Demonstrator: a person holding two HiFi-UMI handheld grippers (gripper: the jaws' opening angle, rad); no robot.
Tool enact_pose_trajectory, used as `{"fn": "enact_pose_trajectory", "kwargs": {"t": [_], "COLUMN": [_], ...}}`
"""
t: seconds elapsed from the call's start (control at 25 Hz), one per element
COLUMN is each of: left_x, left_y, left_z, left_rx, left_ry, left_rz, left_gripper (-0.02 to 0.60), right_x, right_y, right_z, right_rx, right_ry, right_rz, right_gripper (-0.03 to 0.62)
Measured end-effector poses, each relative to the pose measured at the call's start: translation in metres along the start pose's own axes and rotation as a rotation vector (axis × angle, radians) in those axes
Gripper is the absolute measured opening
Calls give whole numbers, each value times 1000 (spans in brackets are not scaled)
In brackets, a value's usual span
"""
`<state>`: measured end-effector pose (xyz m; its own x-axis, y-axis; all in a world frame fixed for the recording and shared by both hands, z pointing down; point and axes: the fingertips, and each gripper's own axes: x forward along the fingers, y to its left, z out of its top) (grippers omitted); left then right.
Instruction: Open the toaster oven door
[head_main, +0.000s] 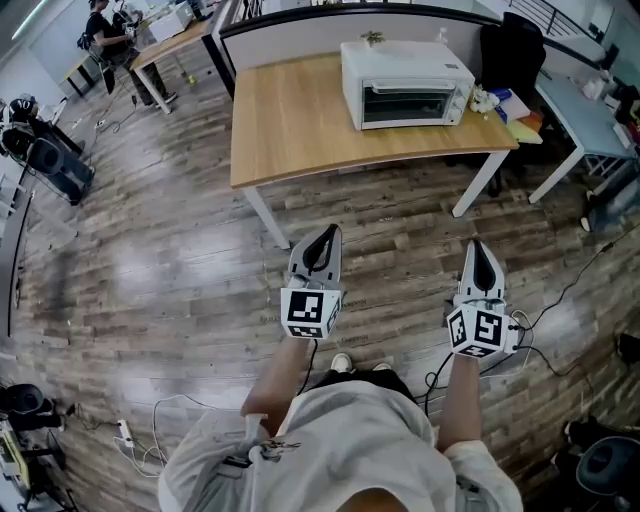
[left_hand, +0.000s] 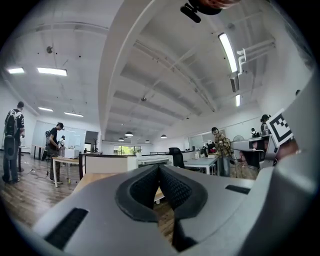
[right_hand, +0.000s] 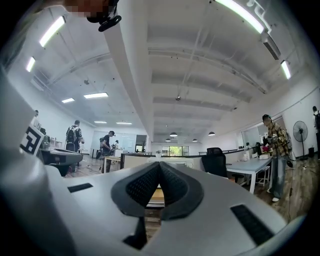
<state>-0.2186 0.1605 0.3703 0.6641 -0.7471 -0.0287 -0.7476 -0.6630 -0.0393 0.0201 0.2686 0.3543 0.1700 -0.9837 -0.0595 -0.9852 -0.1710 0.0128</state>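
A white toaster oven with its glass door closed stands at the back right of a wooden table. Both grippers hang over the wooden floor, well short of the table's front edge and pointing level toward it. My left gripper is shut with nothing between its pads. My right gripper is shut and empty too. In the left gripper view the toaster oven shows small and far off above the closed left gripper. In the right gripper view the oven sits just behind the closed right gripper.
A black office chair and a grey desk with clutter stand right of the table. Small items lie at the table's right end. Cables trail over the floor. People stand further back in the room.
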Motion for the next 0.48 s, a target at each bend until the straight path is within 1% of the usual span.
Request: {"fn": "enact_pose_trajectory", "kwargs": {"t": [0.2, 0.4, 0.48], "left_x": [-8, -6, 2], "left_y": [16, 15, 15], "left_z": [-11, -28, -32], "left_rx": [-10, -40, -38], "left_ry": [2, 12, 23], "left_rz": [3, -32, -27], "left_gripper": [14, 14, 14], "right_x": [-1, 2, 10], "right_y": [17, 17, 13], "right_z": [-1, -17, -22], "right_rx": [-17, -9, -6], "right_ry": [-4, 31, 39], "right_rz": [-6, -27, -23], "right_gripper": [25, 25, 34]}}
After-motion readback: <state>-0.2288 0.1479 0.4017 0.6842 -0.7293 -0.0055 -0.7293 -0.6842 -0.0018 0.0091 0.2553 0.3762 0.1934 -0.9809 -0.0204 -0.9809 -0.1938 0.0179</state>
